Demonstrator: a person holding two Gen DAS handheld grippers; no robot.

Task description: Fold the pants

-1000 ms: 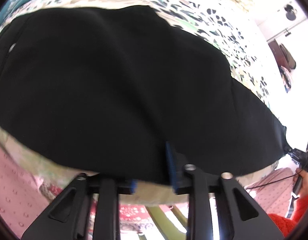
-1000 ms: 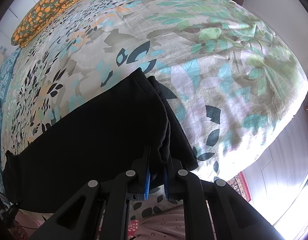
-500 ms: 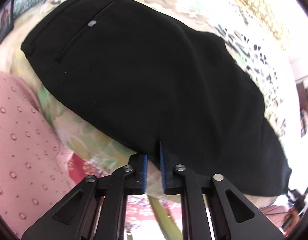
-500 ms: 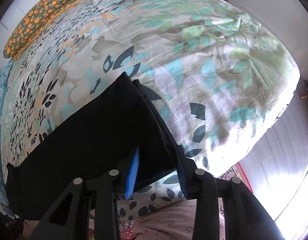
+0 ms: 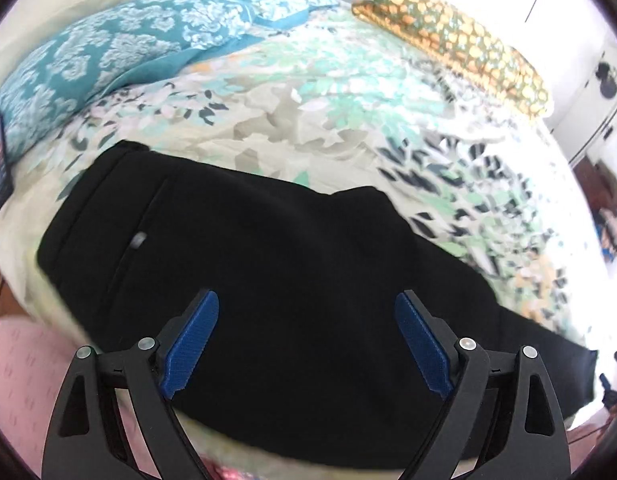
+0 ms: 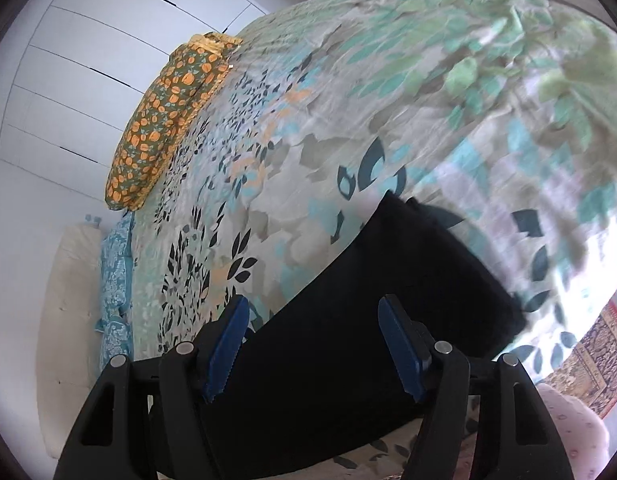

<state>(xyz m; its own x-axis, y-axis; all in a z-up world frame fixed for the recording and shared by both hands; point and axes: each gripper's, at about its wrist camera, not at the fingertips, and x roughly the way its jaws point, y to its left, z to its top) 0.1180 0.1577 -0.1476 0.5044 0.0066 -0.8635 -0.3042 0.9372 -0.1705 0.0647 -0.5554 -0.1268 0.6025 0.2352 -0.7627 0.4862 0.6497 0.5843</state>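
Black pants (image 5: 268, 280) lie flat along the near edge of a floral bedspread (image 5: 328, 120). The waistband and a back pocket with a button are at the left in the left wrist view. My left gripper (image 5: 306, 320) is open and empty, hovering above the seat of the pants. In the right wrist view the leg end of the pants (image 6: 408, 300) lies on the bedspread (image 6: 388, 100). My right gripper (image 6: 314, 324) is open and empty above the legs, close to the hems.
A teal patterned pillow (image 5: 108, 48) and an orange-flowered pillow (image 5: 460, 40) lie at the head of the bed. The orange-flowered pillow (image 6: 168, 120) also shows in the right wrist view, before white wardrobe doors (image 6: 88, 60). A patterned rug (image 6: 588, 360) lies on the floor.
Both grippers have let go of the pants, opened wide and risen above them. The pants now lie flat on the bed.
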